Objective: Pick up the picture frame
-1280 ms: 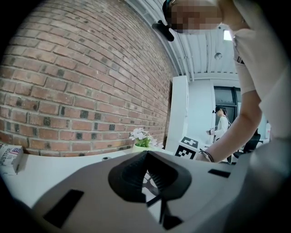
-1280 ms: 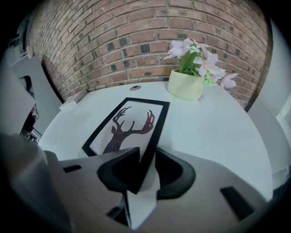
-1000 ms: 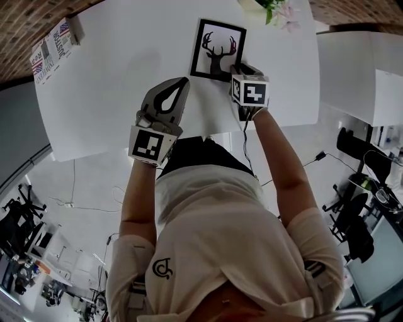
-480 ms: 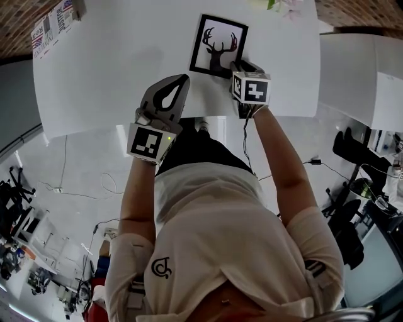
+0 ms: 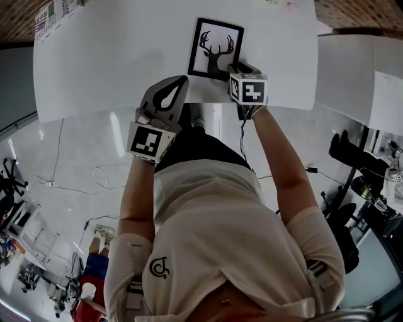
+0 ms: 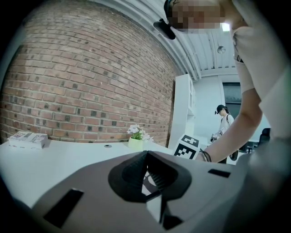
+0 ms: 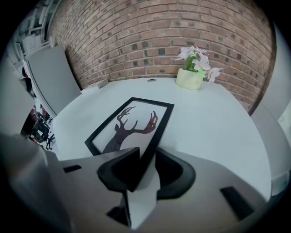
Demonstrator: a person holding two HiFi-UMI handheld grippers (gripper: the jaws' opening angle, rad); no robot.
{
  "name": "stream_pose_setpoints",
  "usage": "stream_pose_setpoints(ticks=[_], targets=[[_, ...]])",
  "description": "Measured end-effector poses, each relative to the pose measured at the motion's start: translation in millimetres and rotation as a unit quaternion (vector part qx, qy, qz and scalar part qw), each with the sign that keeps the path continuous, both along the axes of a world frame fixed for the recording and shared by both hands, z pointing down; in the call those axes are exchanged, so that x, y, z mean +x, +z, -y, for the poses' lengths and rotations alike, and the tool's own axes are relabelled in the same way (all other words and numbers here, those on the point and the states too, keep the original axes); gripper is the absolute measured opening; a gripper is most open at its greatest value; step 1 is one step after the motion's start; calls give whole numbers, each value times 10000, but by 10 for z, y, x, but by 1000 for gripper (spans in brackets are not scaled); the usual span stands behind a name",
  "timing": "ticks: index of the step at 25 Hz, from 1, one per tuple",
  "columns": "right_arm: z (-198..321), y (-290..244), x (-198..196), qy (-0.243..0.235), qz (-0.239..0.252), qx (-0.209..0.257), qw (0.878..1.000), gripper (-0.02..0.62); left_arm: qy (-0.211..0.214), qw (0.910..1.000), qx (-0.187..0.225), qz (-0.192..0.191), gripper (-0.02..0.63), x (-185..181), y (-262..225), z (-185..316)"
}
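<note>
The picture frame (image 5: 215, 49), black-edged with a deer silhouette, is over the white table (image 5: 94, 63) near its front edge. My right gripper (image 5: 236, 69) is shut on the frame's near right corner. In the right gripper view the black edge of the frame (image 7: 136, 120) runs between the two pads of the right gripper (image 7: 146, 157). My left gripper (image 5: 181, 82) is shut with nothing in it, left of the frame, its tip over the table's front edge. The left gripper view shows the closed left gripper (image 6: 146, 154) pointing nearly level across the table (image 6: 45, 159).
A potted flower (image 7: 191, 77) stands at the table's far side by the brick wall. A printed box (image 5: 53, 12) lies at the far left corner. A second white table (image 5: 359, 69) is on the right. A grey chair back (image 7: 50, 77) stands left; a person (image 6: 223, 120) stands in the background.
Both grippers have drawn back toward the table's front edge, and the frame has come along in the right gripper. The left gripper now reaches only just over that edge.
</note>
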State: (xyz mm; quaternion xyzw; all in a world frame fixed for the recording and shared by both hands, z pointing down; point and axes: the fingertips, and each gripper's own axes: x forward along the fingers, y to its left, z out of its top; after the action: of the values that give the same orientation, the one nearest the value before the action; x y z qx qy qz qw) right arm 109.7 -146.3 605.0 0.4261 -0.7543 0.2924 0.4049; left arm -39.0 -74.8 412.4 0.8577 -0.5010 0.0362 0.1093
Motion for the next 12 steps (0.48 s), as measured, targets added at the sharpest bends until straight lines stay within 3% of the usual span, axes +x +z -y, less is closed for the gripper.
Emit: stream_pose_setpoints(ticks=[12], targets=[[-439,12,30,-288,-4,54,9996,117,-167,9993,-299,147,14,-17,215,-503]])
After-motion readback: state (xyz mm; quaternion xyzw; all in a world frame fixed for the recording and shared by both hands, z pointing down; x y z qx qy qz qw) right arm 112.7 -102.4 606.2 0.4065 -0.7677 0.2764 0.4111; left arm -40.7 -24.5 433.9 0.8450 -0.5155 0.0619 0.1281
